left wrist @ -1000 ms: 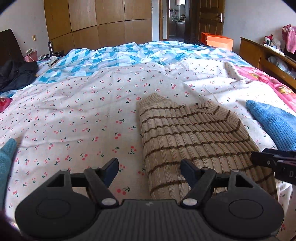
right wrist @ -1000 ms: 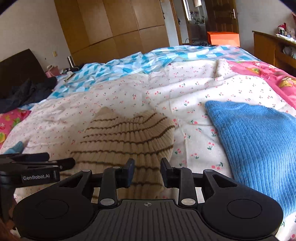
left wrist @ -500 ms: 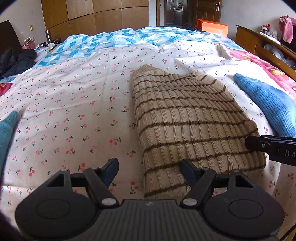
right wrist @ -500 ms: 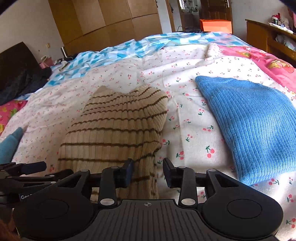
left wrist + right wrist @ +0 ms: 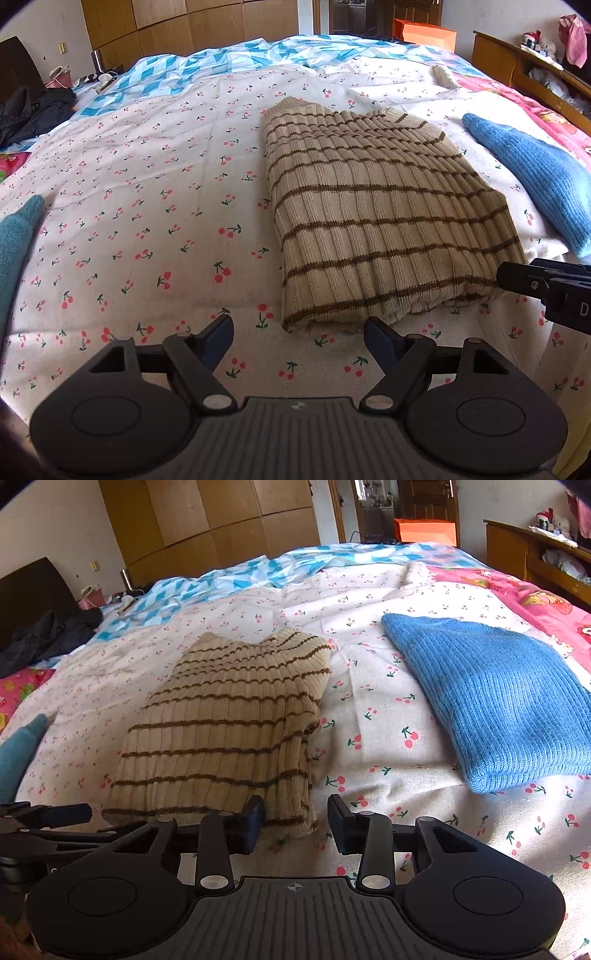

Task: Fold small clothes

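Where wardrobes [image 5: 184,33] stand, bedspread [image 5: 147,206] lies.

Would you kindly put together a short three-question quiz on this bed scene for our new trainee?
1. True or false: the striped beige sweater lies folded on the cherry-print sheet.
2. Multiple choice: the folded blue knit lies on which side of the striped sweater in the right wrist view? A) left B) right C) on top of it
3. Short answer: is anything held by the left gripper or the right gripper?

Key
1. True.
2. B.
3. No. Both stand open just short of the sweater's near edge, pads clear of the knit; the right one's jaws have just been opening.
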A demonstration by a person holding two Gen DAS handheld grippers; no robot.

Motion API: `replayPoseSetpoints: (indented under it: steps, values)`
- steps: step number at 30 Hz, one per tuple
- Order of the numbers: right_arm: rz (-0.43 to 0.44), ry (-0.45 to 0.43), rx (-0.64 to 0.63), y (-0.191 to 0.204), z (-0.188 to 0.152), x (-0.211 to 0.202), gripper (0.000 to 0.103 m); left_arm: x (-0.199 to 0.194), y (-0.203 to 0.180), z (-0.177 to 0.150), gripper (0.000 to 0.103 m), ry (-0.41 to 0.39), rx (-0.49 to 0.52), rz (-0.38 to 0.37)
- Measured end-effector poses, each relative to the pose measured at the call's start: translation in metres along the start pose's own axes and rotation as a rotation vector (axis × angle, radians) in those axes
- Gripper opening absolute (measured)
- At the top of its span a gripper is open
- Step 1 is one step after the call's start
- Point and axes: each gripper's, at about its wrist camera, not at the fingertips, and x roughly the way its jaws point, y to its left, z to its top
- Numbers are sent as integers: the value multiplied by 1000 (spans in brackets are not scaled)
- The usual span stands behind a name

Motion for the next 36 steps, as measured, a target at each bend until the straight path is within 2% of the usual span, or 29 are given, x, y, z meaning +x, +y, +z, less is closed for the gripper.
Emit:
replayPoseSetpoints:
  steps: [8, 18, 36]
  values:
    - [-8, -2, -23, 5, -14, -1, 42, -4, -3, -12, 90, 16, 2, 0]
    - [26, -26, 43, -1, -19, -3, 48, -8, 1, -17, 92, 14, -29, -3]
    - [4, -30, 61, -2, -20, -3, 52, -11, 11, -15, 96, 22, -82, -19]
